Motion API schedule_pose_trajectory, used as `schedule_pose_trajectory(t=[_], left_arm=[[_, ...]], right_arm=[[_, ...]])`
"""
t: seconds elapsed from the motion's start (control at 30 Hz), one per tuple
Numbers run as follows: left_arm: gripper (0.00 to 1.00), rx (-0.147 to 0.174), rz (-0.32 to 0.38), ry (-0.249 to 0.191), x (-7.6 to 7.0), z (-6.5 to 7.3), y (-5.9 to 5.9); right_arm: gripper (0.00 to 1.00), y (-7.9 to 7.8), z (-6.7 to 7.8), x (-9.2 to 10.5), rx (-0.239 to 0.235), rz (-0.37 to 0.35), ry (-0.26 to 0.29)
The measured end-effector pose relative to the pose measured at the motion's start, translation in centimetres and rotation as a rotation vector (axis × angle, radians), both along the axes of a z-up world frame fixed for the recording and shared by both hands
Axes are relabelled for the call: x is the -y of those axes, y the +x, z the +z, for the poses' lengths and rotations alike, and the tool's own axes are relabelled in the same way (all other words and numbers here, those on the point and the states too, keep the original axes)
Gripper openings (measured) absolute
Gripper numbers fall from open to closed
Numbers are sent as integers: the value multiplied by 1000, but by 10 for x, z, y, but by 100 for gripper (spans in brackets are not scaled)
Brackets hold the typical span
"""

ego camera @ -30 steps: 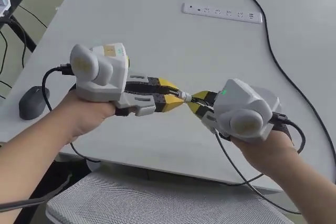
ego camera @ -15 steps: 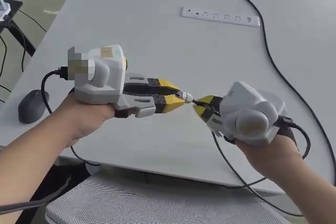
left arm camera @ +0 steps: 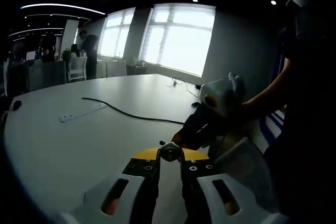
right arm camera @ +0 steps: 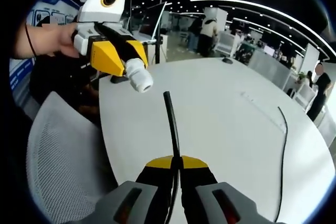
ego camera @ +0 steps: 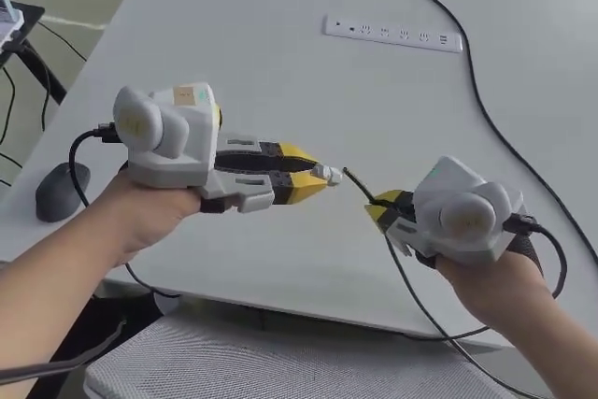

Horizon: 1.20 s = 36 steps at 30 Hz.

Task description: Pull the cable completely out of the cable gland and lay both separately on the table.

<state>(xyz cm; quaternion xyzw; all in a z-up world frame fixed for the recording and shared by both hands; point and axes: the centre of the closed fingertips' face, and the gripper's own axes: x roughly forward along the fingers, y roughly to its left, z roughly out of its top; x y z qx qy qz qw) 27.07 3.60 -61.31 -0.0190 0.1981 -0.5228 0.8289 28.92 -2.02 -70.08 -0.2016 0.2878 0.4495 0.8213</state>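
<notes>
Now cable [right arm camera: 170, 124] pulled free of gland [right arm camera: 139, 78]; L jaws clamp gland, R jaws clamp cable.

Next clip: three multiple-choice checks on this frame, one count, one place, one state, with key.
1. Power strip count on the table: A none, B two, C one.
2. The cable gland is: A in the left gripper, B on the table, C on the floor.
3. The cable in the right gripper is: A threaded through the gland, B clear of it, C knotted.
Key: 1C, a single white strip lies far off; 2A, yellow jaws clamp it; 3B, a gap separates them.
</notes>
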Motion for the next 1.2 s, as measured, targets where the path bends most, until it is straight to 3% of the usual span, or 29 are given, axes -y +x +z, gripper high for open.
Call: schedule_pose_trajectory(t=[0.17,0.67,1.03,1.2], left_arm=[[15,-7,-3,3,1,-4,-3],[15,-10,23,15,-4,-11,-4],[15,2,41,29,-10,-25,-9],[15,2,33,31,-21,-33,-8]], right_arm=[[0,-1,3,0,-10,-26,21],[0,3,6,0,-21,-35,4],[0,17,10,-6,-28,-48,-19],[0,29,11,-16,-27,-64,-30]])
